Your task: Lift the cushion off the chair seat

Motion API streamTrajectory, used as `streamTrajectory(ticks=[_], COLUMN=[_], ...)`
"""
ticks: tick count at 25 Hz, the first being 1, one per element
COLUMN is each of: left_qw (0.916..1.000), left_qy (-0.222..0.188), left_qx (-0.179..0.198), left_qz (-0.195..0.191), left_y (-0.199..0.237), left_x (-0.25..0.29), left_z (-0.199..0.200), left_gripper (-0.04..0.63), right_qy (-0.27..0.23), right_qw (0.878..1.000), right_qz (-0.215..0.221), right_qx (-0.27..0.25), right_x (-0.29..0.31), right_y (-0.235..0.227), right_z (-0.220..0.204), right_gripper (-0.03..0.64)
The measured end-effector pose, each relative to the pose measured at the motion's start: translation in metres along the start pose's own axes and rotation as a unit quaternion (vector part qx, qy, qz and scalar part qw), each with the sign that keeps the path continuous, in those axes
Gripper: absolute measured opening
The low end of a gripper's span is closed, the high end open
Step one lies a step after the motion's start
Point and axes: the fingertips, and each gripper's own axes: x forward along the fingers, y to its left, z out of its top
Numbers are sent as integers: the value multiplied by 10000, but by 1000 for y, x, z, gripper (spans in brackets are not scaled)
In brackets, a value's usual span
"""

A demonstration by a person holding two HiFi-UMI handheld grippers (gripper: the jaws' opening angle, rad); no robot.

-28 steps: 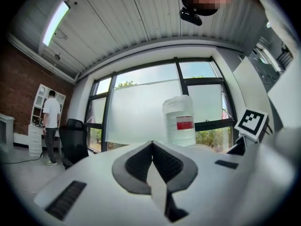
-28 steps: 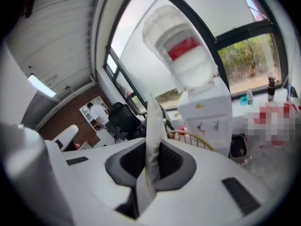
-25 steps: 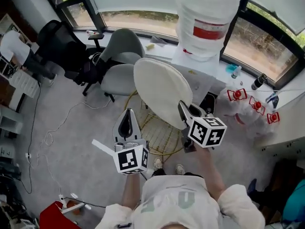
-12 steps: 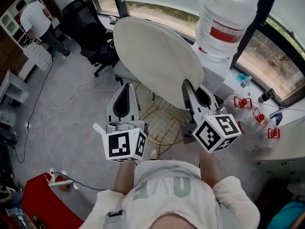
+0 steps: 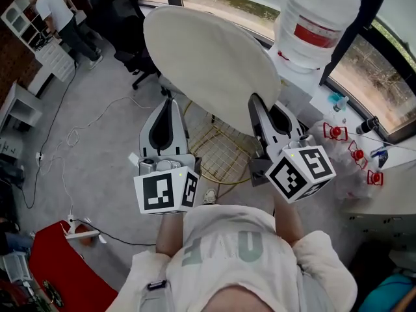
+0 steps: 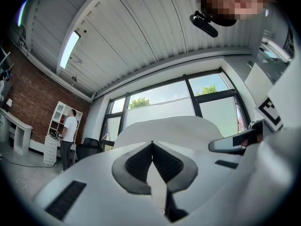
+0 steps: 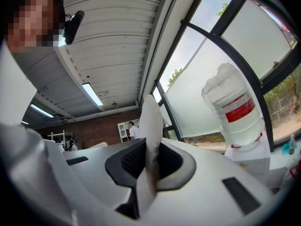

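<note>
Head view: round cream cushion up in the air, tilted, its broad face toward the camera; it is clear of the gold wire chair, which stands below it on the grey floor; right gripper meets the cushion's lower right rim, marker cube toward the person; left gripper beside it on the left, its tip right at the cushion's lower edge, contact not clear from here. Right gripper view: right gripper pinches the cushion by its rim; the cushion shows edge-on, a thin pale slab rising straight up from between the dark pads. Left gripper view: left gripper has its jaws pressed together at the tips, nothing seen between them; the cushion sits as a pale dome just beyond the tips. Surroundings: large water bottle with a red band stands inverted by the window, right of the cushion, seen also in the right gripper view; black office chair at upper left; a person in a white shirt stands by white shelves, far off; white cable trails over the floor.
</note>
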Motion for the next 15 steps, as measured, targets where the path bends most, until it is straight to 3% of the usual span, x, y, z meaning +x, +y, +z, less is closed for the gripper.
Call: streamTrajectory(ticks=[15], left_qw=[9999], left_qy=[-5], left_qx=[-55], left_qz=[-127], left_y=[-1], left_x=[8], left_z=[1], left_gripper=[12], right_qy=[-61], right_qw=[9998], right_qz=[-198], right_qx=[-39], right_x=[-1], right_y=[-13], right_z=[3], right_gripper=[46])
